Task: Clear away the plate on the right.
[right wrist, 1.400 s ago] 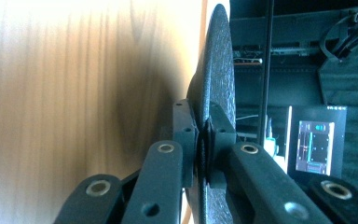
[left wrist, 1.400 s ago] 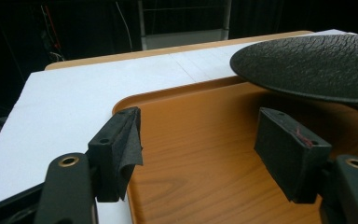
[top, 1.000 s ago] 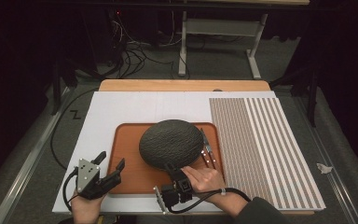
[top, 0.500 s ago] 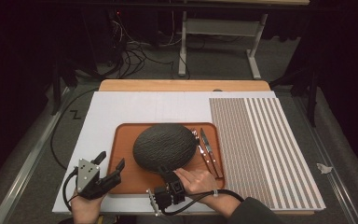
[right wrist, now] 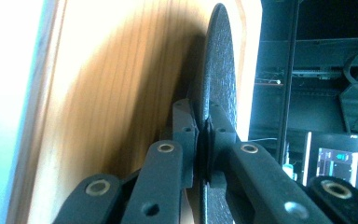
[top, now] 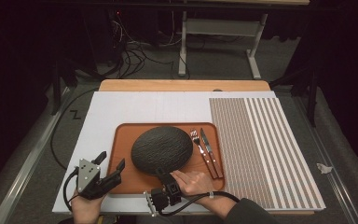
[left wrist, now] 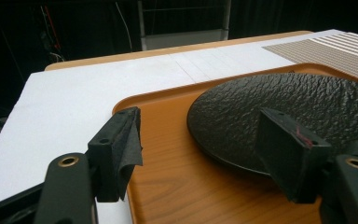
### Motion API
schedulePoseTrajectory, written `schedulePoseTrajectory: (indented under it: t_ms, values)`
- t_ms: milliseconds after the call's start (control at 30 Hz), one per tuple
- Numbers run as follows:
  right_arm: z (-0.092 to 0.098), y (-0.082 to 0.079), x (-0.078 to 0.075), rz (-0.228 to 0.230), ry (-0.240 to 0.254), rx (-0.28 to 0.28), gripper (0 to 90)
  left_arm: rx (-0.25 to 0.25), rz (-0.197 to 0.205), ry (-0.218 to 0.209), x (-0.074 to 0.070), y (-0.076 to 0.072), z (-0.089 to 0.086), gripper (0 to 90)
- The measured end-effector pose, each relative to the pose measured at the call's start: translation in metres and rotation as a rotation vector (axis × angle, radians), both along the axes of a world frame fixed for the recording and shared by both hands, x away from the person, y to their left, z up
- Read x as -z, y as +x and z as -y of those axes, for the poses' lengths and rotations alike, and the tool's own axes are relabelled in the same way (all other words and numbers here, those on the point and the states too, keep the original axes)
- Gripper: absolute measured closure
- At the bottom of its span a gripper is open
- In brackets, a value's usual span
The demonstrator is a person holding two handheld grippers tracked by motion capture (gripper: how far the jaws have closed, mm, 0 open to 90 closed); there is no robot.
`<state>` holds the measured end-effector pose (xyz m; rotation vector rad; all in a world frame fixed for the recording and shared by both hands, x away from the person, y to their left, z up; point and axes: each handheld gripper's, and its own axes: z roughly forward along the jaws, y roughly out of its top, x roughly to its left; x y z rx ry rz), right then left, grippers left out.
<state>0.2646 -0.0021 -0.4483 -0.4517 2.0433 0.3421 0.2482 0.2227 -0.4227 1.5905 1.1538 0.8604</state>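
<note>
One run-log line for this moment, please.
right hand-held gripper: shut on plate rim | left hand-held gripper: open, empty | plate over tray

The plate (top: 161, 150) covers the tray's (top: 123, 175) middle. Fork (top: 202, 151) and knife (top: 210, 150) fill its right strip. Its left strip lies bare.

The setting reads as a lab or recording studio rather than a home; the white tabletop (top: 135, 112) sits in a dark room with black surroundings; behind it a tangle of cables (top: 135, 51) lies on grey carpet (top: 214, 65) beside the metal legs of another bench (top: 223, 37); a metal rail (top: 23, 168) runs along the floor at the left; in the right gripper view a small lit screen (right wrist: 338, 161) glows among dark equipment.
</note>
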Motion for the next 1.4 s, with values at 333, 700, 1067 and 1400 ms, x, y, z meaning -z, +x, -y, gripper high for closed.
schedulePoseTrajectory:
  t_ms: [333, 700, 1067, 1400]
  values:
    - [-0.001, 0.006, 0.004, -0.024, 0.019, 0.027, 87.3, 0.0, 0.0, 0.001, 0.0, 0.0, 0.0, 31.7]
    - [-0.004, 0.01, 0.008, -0.043, 0.013, 0.033, 84.4, 0.002, -0.002, 0.003, 0.0, 0.0, 0.001, 31.7]
    - [-0.007, 0.011, 0.01, -0.072, 0.01, 0.038, 82.1, 0.003, -0.002, 0.004, 0.0, 0.0, 0.001, 31.7]
    - [-0.009, 0.012, 0.014, -0.113, 0.001, 0.045, 78.1, 0.003, -0.003, 0.003, 0.0, 0.0, 0.001, 31.7]
